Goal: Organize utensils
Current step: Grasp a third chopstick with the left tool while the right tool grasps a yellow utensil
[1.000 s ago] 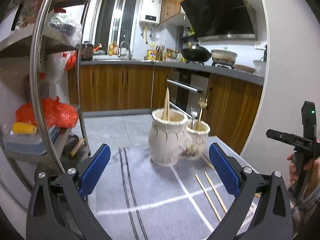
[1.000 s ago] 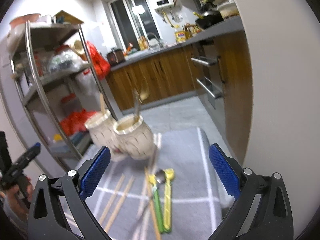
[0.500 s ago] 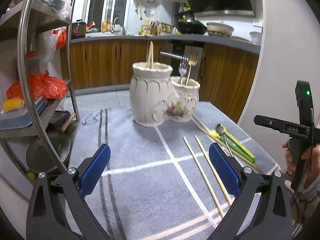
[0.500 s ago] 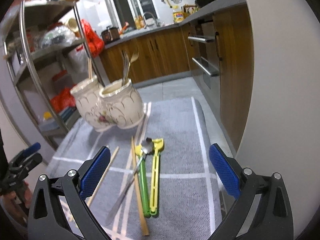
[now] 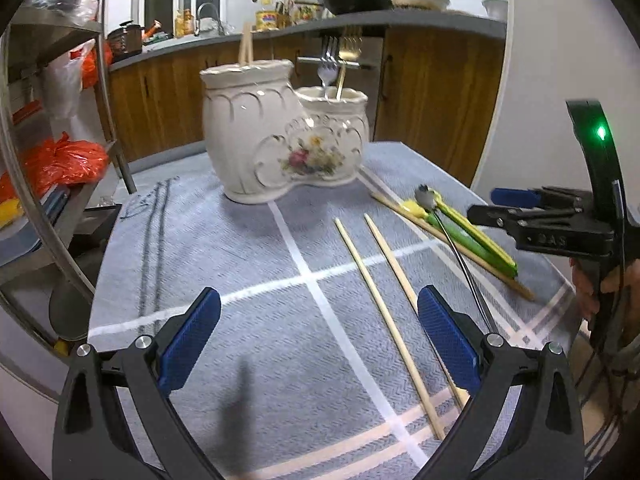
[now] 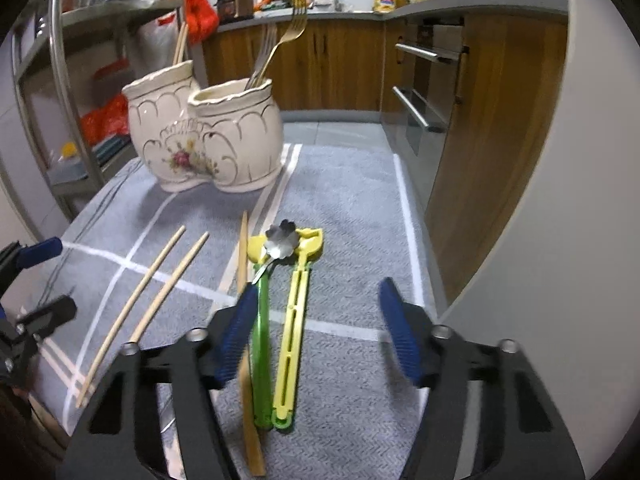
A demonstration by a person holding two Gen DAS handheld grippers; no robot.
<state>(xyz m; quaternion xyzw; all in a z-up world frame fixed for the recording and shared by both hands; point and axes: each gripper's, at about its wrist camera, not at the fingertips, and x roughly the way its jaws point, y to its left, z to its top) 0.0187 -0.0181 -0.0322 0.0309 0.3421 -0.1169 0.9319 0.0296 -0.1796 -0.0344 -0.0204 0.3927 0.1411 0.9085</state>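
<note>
Kitchen setting noted: wooden cabinets (image 5: 436,92) along the far wall, a metal shelf rack (image 5: 48,128) at left with orange bags. Grey cloth with white lines (image 5: 248,264) is spread over the surface.

Ceramic double holder (image 5: 280,148), cream with a floral motif, is set at the far middle of the cloth. Its taller pot is seen to hold chopsticks (image 5: 246,46); its shorter pot holds a silver fork (image 5: 327,65) and a gold fork (image 5: 347,56), tines up.

Loose items are laid on the cloth nearer than the holder:
- two pale chopsticks (image 6: 160,288), side by side but apart, left of the rest;
- a darker single chopstick (image 6: 243,248), just left of the green spoon;
- a green-handled spoon (image 6: 262,340) and a yellow slotted utensil (image 6: 294,320), lying parallel and close together;
- a metal spoon with a flower-shaped bowl (image 6: 282,239), resting across the heads of those two.

Left tongs (image 5: 318,340) are held spread above the near cloth, nothing between the blue pads (image 5: 188,338); the pale chopsticks run past the right pad.

Right tongs (image 6: 318,334) are likewise spread, empty, poised over the handles of the green and yellow pieces. Whether the left pad (image 6: 236,332) touches the green handle cannot be told.
</note>
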